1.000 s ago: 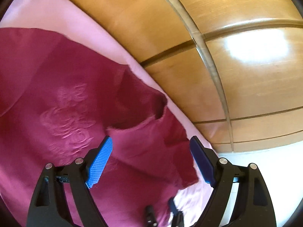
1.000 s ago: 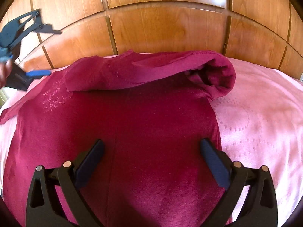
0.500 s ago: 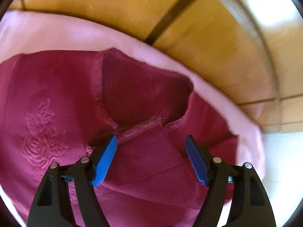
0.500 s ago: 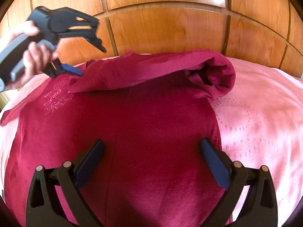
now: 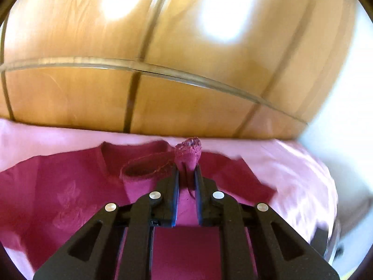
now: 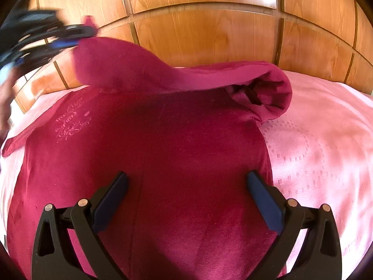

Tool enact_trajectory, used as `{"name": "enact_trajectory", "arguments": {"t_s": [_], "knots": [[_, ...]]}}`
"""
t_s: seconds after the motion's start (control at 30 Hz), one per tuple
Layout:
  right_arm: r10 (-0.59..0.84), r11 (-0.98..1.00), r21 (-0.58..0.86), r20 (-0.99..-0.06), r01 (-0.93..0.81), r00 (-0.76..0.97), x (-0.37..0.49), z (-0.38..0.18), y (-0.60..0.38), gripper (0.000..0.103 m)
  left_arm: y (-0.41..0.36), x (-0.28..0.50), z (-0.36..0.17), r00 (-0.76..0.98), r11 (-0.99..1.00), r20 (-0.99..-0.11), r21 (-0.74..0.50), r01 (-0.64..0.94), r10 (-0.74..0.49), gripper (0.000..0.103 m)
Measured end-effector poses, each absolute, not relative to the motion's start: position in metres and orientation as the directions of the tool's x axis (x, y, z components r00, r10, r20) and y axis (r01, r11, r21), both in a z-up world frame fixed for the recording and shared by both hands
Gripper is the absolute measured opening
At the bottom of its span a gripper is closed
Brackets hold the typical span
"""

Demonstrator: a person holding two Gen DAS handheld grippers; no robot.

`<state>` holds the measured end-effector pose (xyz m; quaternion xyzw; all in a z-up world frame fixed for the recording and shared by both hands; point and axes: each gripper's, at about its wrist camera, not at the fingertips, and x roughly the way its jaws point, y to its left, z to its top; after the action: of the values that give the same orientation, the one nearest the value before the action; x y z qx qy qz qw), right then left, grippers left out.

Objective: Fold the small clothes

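Left gripper pinching the sleeve cuff, right gripper spread above the garment

Left wrist view: the left gripper [image 5: 186,175] has its fingers clamped on the sleeve cuff [image 5: 188,150] of the crimson velvet top [image 5: 70,191], which lies on the pink bedspread [image 5: 291,163] before a wooden headboard [image 5: 186,98]. Right wrist view: the right gripper [image 6: 186,191] hovers with fingers wide apart over the top's body — the sleeve [image 6: 186,74] is lifted across it.
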<state>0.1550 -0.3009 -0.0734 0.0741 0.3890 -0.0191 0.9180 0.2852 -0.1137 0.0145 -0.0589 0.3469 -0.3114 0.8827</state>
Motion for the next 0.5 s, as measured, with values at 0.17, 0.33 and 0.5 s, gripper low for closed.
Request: {"name": "enact_trajectory", "arguments": {"t_s": [0.17, 0.33, 0.5], "knots": [[0.021, 0.988, 0.120, -0.718, 0.093, 0.695, 0.155, -0.073, -0.301, 0.101, -0.079, 0.268, -0.029, 0.518, 0.816, -0.640, -0.355, 0.455, -0.567, 0.024], [0.021, 0.989, 0.119, -0.719, 0.093, 0.695, 0.156, -0.073, -0.301, 0.101, -0.021, 0.252, -0.062, 0.446, 0.698, -0.562, -0.673, 0.244, -0.697, 0.059], [0.019, 0.989, 0.116, -0.720, 0.093, 0.694, 0.157, -0.073, -0.300, 0.101, 0.006, 0.229, -0.086, 0.400, 0.506, -0.437, -0.859, 0.080, -0.806, 0.073]]}}
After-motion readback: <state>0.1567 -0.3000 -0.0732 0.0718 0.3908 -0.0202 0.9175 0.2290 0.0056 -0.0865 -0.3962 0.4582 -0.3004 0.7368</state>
